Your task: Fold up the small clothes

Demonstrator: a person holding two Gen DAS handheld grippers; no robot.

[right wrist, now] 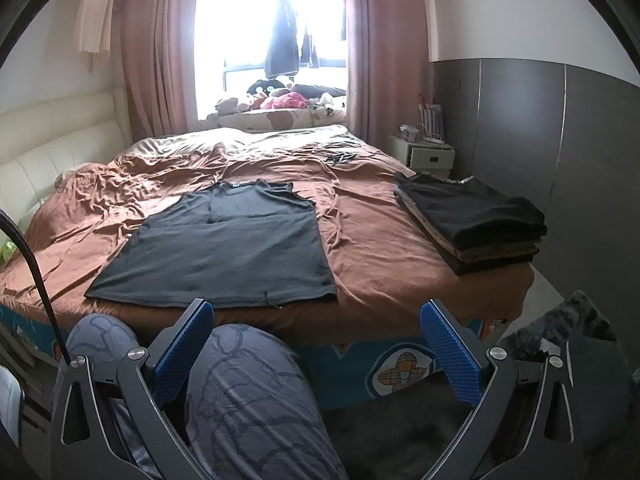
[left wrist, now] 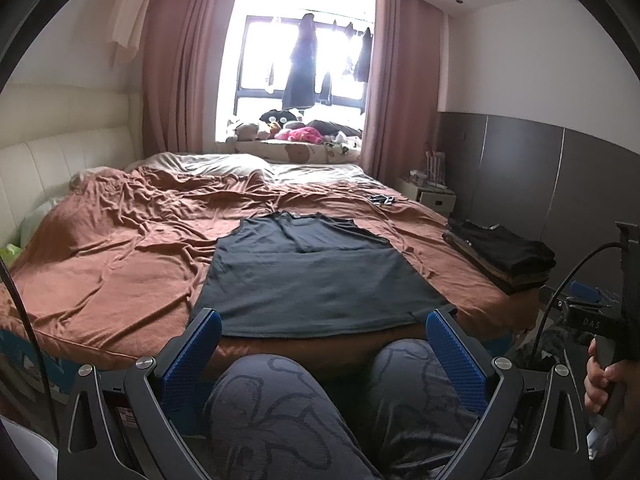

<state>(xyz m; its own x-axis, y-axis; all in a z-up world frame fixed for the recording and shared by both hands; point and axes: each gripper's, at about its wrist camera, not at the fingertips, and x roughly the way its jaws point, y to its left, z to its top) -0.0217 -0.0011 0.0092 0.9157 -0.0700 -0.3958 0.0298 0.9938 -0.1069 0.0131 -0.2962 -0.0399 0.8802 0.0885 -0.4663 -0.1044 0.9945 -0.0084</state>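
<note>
A dark grey sleeveless top (left wrist: 316, 280) lies spread flat on the brown bedsheet (left wrist: 120, 256), hem toward me, neck toward the window. It also shows in the right wrist view (right wrist: 224, 252). My left gripper (left wrist: 324, 320) is open and empty, held back from the bed over my knees, its blue fingertips (left wrist: 208, 328) near the top's hem. My right gripper (right wrist: 316, 312) is open and empty, in front of the bed edge, right of the top's hem. A stack of folded dark clothes (right wrist: 472, 220) sits on the bed's right corner; it also shows in the left wrist view (left wrist: 500, 256).
The person's knees (left wrist: 280, 412) in patterned trousers are below both grippers. A white nightstand (right wrist: 424, 152) stands by the grey wardrobe (right wrist: 560, 152). Small dark items (right wrist: 340, 157) lie far on the bed. Stuffed toys (right wrist: 280, 100) fill the window sill.
</note>
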